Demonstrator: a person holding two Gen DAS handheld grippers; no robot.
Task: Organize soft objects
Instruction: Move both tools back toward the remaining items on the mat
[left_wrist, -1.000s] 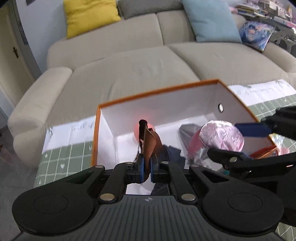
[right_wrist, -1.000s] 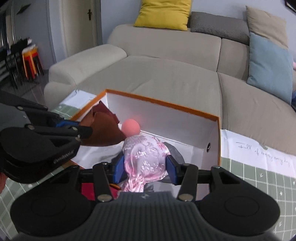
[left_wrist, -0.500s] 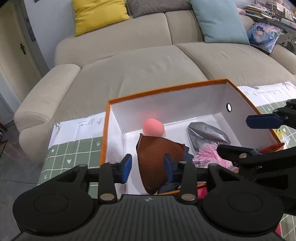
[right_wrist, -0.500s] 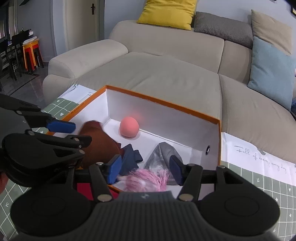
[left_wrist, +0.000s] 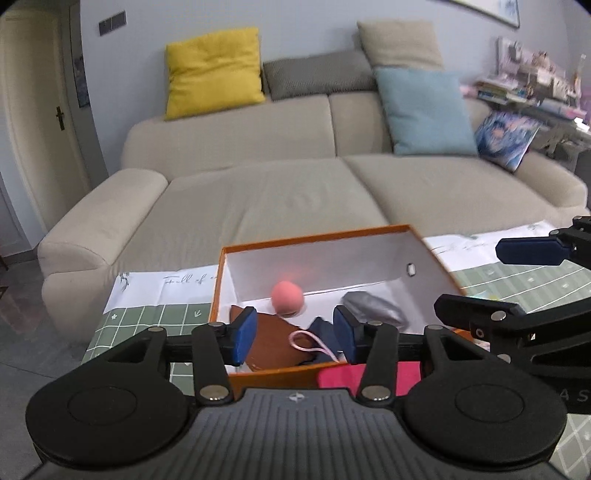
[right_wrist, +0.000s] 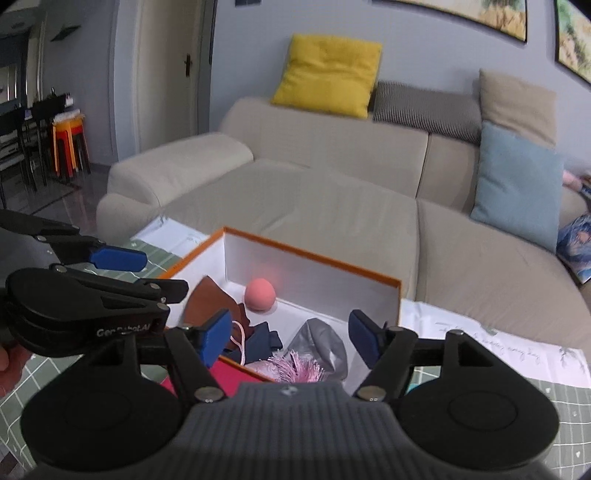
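While both grippers hang empty above the orange-rimmed box — left gripper jaws half apart, right gripper jaws wider, both just opening — the brown pouch at seven o'clock and pink tasselled pouch lie inside; its cord could snag a jaw.

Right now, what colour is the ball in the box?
Salmon pink ball, plain; the right wrist view shows it best.

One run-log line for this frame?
left gripper: open, empty | right gripper: open, empty | brown leather pouch, pink tasselled pouch: in orange-rimmed white box
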